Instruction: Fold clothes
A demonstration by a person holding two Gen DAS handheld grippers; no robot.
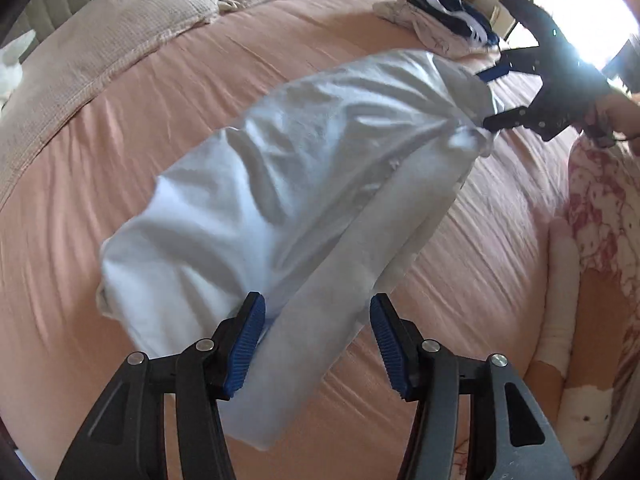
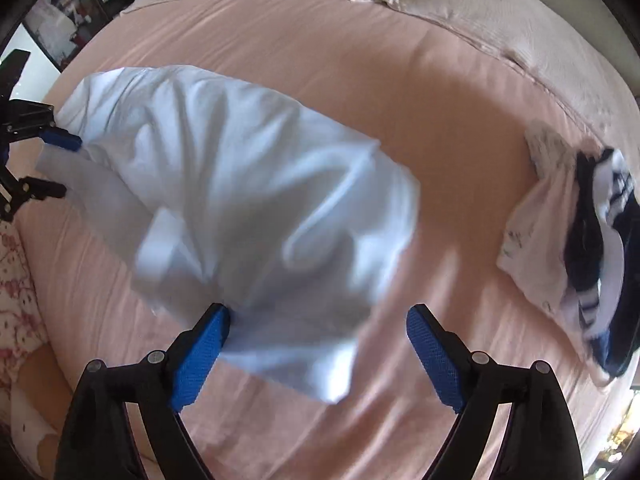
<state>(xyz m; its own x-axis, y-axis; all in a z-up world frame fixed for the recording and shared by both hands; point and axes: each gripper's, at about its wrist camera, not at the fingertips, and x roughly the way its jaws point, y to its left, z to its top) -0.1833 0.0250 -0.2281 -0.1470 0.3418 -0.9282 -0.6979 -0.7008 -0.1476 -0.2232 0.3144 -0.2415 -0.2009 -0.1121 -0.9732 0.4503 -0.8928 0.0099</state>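
A: What about the left gripper (image 1: 316,336)?

B: Its fingers (image 1: 245,346) stand partly apart. A strip of the white garment (image 1: 280,184) runs down between them and lies against the left pad; the right pad stands clear of the cloth. So it is not pinched.

A: Where is the garment overall?

B: Spread in loose folds on the pink bed (image 1: 120,120), stretching ahead of those fingers and up to the right, toward the right gripper (image 1: 494,98).

A: And the right gripper's fingers (image 2: 200,354)?

B: Wide apart. A corner of the garment sits between them, against the left pad; the right pad has bare sheet beside it. The cloth there is blurred.

A: Anything else?

B: Beyond the fingers, pillows (image 1: 120,36) along the head of the bed. To the right of the right gripper's fingers, a pile of clothes (image 2: 568,248), white and dark blue, well apart from the garment.
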